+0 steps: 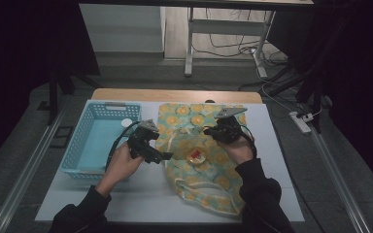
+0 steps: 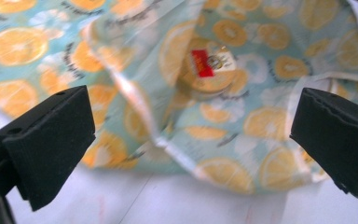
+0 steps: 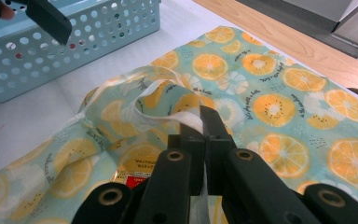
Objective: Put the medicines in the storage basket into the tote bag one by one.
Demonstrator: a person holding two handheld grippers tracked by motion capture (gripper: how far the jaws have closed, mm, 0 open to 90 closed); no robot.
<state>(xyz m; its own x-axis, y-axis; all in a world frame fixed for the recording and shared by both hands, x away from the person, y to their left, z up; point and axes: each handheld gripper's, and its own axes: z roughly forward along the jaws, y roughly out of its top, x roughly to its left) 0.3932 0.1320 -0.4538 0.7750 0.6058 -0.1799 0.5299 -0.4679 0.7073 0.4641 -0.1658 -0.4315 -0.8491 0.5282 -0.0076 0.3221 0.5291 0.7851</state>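
Note:
An orange-slice patterned cloth bag (image 1: 209,145) lies on the white table, its mouth held up. My right gripper (image 1: 212,132) is shut on the bag's white handle strap (image 3: 186,119), lifting the rim. Inside the bag sits a round packet with a red label (image 2: 208,65), also seen from above as the round packet (image 1: 195,156). My left gripper (image 1: 162,156) stands open at the bag's left edge, its jaws wide apart on either side of the opening (image 2: 186,140), holding nothing.
A light blue perforated basket (image 1: 90,145) stands left of the bag, a small white disc (image 1: 126,123) at its far corner. The table's wooden far edge (image 1: 175,94) runs behind. Bare white tabletop lies in front of the bag.

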